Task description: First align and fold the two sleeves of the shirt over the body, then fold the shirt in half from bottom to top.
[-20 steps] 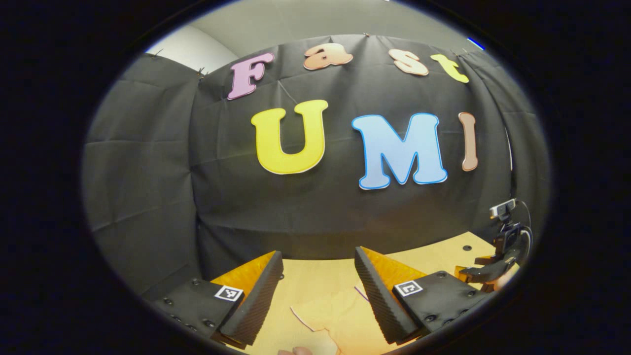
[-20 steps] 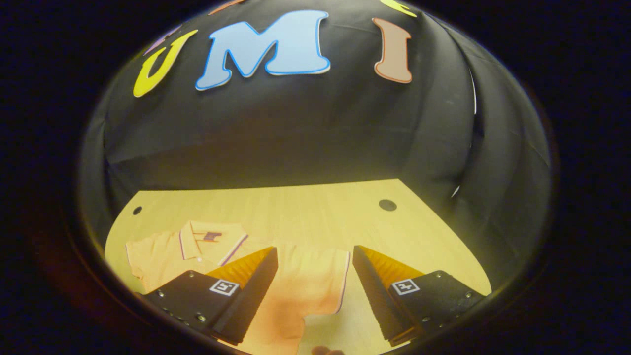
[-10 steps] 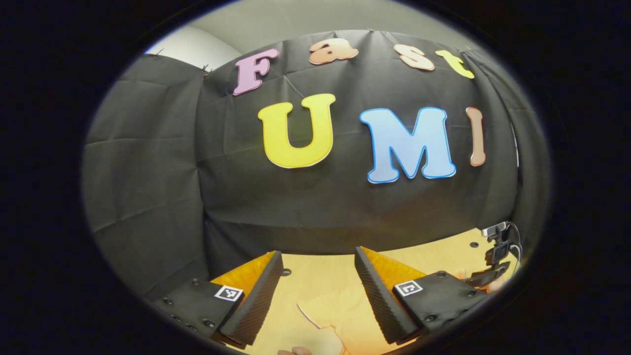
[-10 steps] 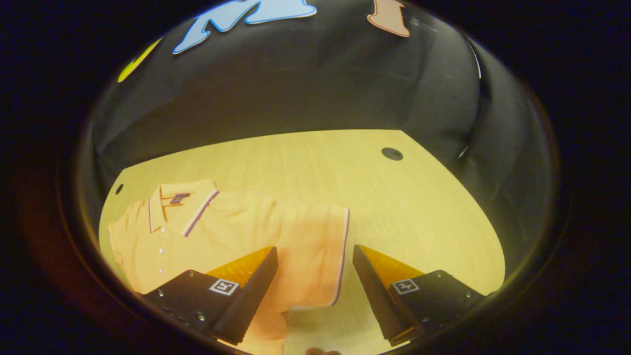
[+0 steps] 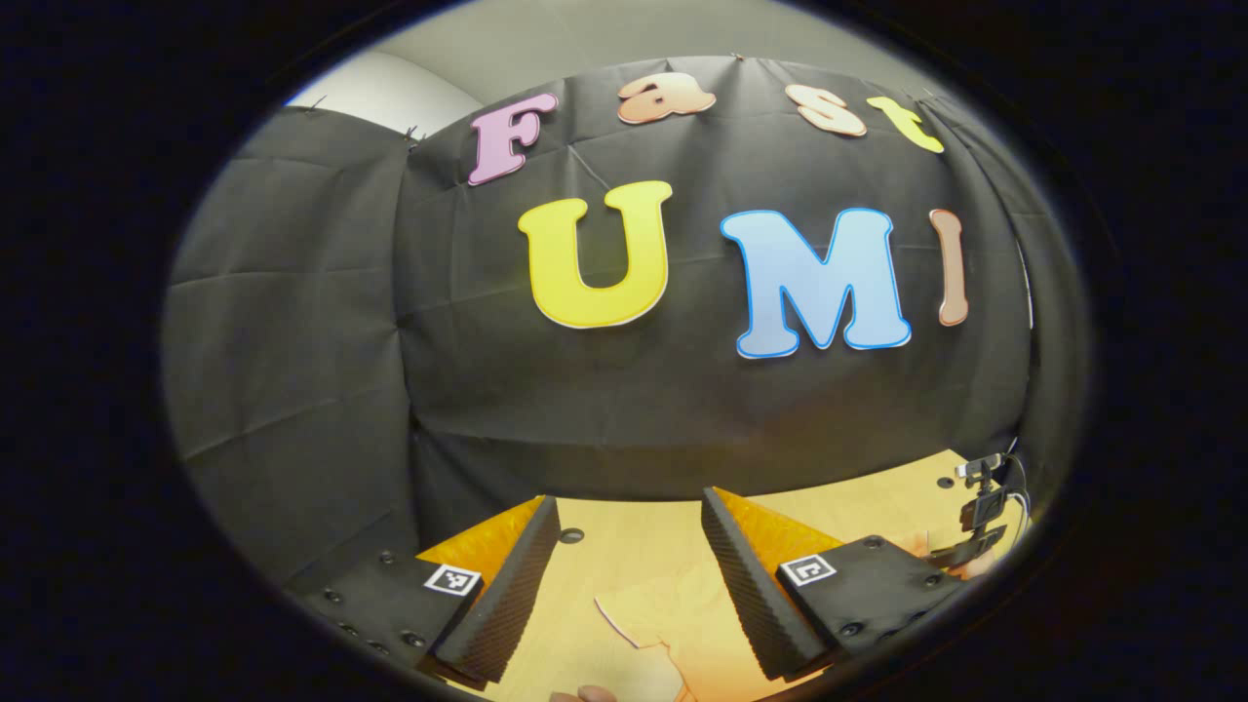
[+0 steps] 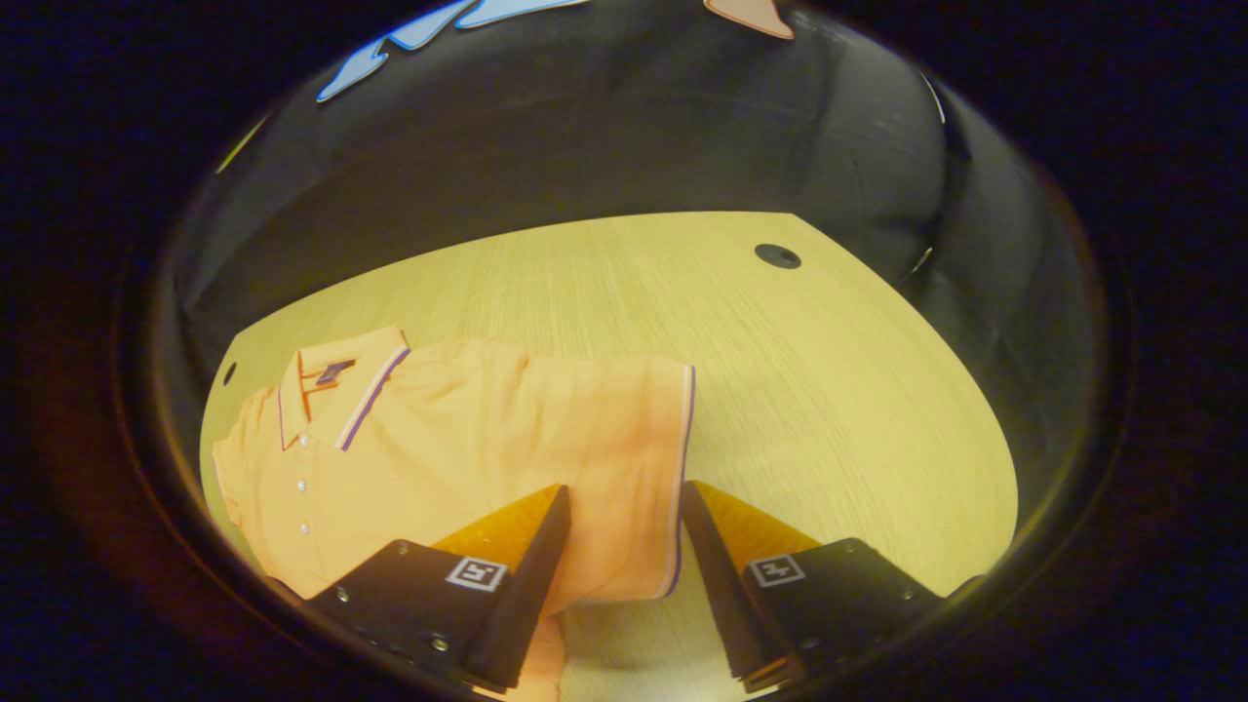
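Orange shirt flat on the wooden table, right gripper spread apart above its striped sleeve, hem between the fingers, left gripper released over the other sleeve edge

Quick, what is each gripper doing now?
Left gripper: open, holding nothing.
Right gripper: open, jaws around the sleeve edge, not yet closed.
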The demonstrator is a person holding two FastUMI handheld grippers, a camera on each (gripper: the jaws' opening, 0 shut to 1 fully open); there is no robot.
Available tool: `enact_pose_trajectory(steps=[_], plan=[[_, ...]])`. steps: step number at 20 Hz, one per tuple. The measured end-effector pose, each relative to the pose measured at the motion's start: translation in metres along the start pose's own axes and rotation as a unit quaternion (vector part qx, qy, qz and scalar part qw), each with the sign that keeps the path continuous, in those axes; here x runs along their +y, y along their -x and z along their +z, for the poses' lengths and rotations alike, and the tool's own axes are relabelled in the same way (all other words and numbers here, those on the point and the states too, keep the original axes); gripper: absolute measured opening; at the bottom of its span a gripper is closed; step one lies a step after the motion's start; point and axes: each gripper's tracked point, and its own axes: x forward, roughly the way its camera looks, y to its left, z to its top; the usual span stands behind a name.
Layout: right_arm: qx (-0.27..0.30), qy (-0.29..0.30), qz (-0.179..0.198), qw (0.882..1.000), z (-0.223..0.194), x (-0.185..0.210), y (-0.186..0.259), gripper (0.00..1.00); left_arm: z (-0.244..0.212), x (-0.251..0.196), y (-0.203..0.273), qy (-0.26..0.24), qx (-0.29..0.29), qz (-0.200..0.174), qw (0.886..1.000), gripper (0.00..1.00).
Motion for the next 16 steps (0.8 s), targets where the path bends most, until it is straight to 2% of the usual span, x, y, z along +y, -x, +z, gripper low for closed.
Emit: enact_pose_trajectory(steps=[1,2,3,5,6,8,12,16], plan=[[0.002,0.001,0.004,1.000,0.002,0.001,0.001,0.64,-0.001,-0.001,0.000,0.002,0.001,0.000,1.000,0.99],[0.005,-0.001,0.006,1.000,0.003,0.002,0.000,0.42,-0.001,-0.001,-0.001,0.005,0.002,0.001,1.000,1.00],[0.006,-0.004,0.007,1.000,0.004,0.002,0.000,0.29,-0.003,-0.001,0.000,0.007,0.003,0.001,1.000,1.00],[0.009,-0.003,0.001,1.000,0.007,0.000,-0.001,0.25,-0.005,0.001,-0.001,0.009,0.005,0.004,1.000,0.97],[0.011,-0.009,-0.002,1.000,0.007,0.001,0.000,0.01,-0.006,0.003,-0.001,0.011,0.006,0.006,1.000,0.95],[0.014,-0.010,-0.001,1.000,0.008,0.006,-0.001,0.01,-0.008,0.005,-0.001,0.013,0.008,0.009,1.000,0.92],[-0.016,-0.001,-0.003,1.000,0.033,0.019,0.009,0.01,-0.011,0.010,-0.001,0.015,0.009,0.016,1.000,1.00],[-0.057,0.048,0.045,0.996,0.063,0.075,0.029,0.01,-0.011,0.015,0.000,0.010,0.006,0.021,1.000,0.96]])
